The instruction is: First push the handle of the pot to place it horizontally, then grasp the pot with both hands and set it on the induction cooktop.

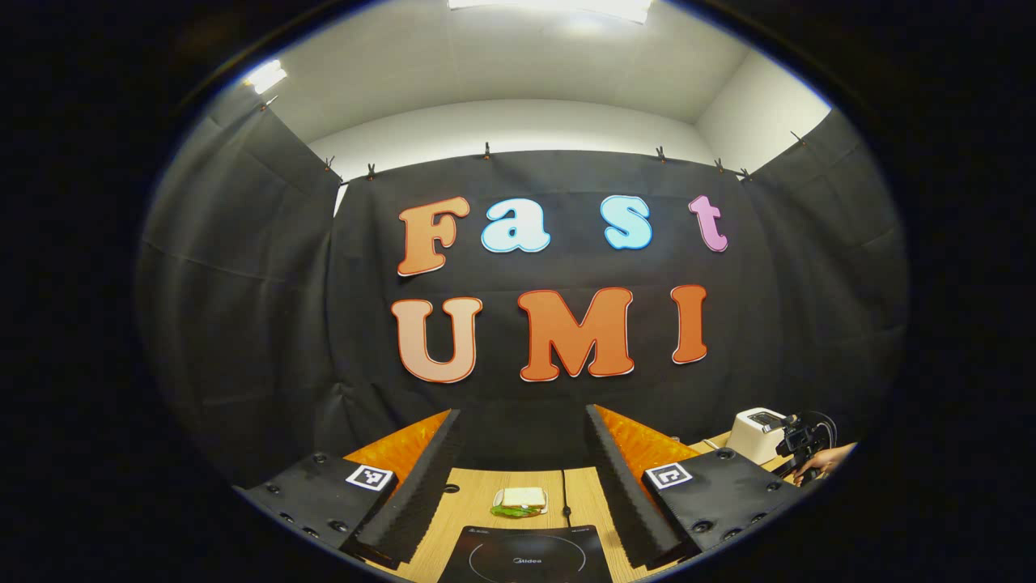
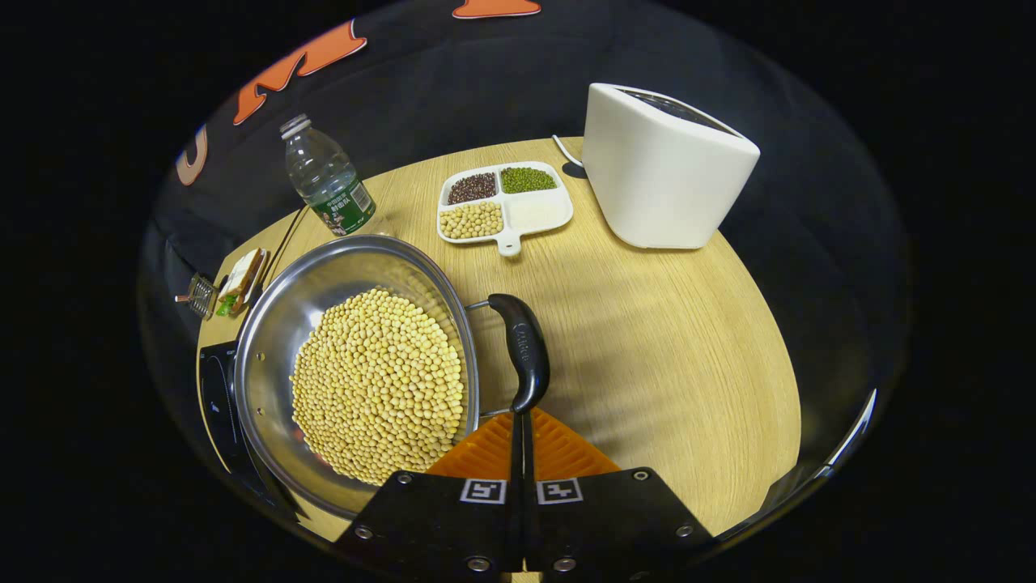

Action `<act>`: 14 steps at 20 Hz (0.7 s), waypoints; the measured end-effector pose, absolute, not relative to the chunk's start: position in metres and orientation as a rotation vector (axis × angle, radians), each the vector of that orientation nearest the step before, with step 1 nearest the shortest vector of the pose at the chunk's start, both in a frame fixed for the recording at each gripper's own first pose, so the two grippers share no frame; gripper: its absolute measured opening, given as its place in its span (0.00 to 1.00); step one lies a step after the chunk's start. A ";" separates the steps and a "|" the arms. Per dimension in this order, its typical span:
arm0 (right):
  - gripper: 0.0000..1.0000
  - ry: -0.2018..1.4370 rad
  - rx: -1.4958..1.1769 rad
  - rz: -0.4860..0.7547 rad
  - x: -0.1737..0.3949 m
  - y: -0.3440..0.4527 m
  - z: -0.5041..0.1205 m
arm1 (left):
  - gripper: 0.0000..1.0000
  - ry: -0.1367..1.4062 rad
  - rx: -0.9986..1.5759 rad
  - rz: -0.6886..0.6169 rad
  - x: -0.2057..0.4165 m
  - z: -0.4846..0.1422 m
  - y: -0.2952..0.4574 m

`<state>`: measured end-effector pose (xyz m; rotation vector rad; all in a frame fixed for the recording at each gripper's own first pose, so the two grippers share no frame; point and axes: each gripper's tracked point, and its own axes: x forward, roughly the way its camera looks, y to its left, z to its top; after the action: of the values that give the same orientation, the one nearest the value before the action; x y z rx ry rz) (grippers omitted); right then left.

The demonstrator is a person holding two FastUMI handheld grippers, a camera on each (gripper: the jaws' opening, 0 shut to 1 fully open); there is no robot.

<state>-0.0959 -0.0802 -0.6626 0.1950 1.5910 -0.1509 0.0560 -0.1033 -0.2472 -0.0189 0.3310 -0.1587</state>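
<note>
— Beyond the induction cooktop [image 1: 524,557], what does the left gripper view give?

— The left gripper [image 1: 522,478] hangs above the wooden surface [image 1: 473,506] with its fingers spread wide, holding nothing. The cooktop's dark, smooth glass lies between them at the near edge. Just past it sits a sandwich [image 1: 520,502] with a green filling, with bare wood on both sides. Far right of the cooktop stands a white toaster [image 1: 757,433], and beside that a hand [image 1: 821,463] holds a dark device.

— And the right gripper view?

— The right gripper [image 2: 522,421] has its fingers closed flat together, nothing between them, the tips touching the lower end of the pot's black handle [image 2: 524,350]. The handle runs along the pot's right side. The pot [image 2: 279,340] is round, shiny steel, filled with pale yellow beans; its left edge overlaps the cooktop [image 2: 214,389]. Right of the pot a broad stretch of wood grain lies open up to the surface's curved edge. Behind the pot are a clear plastic bottle [image 2: 328,178], a white divided dish [image 2: 503,204] of beans and grains, and the toaster [image 2: 664,166]. Left of the pot lies the sandwich [image 2: 241,279].
</note>
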 end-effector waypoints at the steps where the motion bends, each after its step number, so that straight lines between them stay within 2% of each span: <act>1: 0.00 1.585 0.202 -0.148 -0.092 -0.080 -0.663 | 0.99 0.343 -0.025 -0.169 0.057 -0.253 -0.108; 6: 0.00 1.586 0.304 -0.167 -0.088 -0.085 -0.655 | 0.98 0.420 -0.053 -0.220 0.062 -0.294 -0.139; 9: 0.01 1.522 0.290 -0.182 -0.074 -0.097 -0.639 | 0.96 0.505 -0.104 -0.264 0.067 -0.331 -0.165; 11: 0.05 1.486 0.307 -0.180 -0.062 -0.098 -0.624 | 0.97 0.564 -0.130 -0.288 0.068 -0.356 -0.182; 14: 0.18 1.466 0.320 -0.146 -0.052 -0.092 -0.613 | 0.96 0.661 -0.162 -0.336 0.063 -0.393 -0.212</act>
<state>-0.0524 -0.0919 -0.6127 0.3201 1.4660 -0.1462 0.0629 -0.2116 -0.3932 -0.1620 0.6606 -0.3356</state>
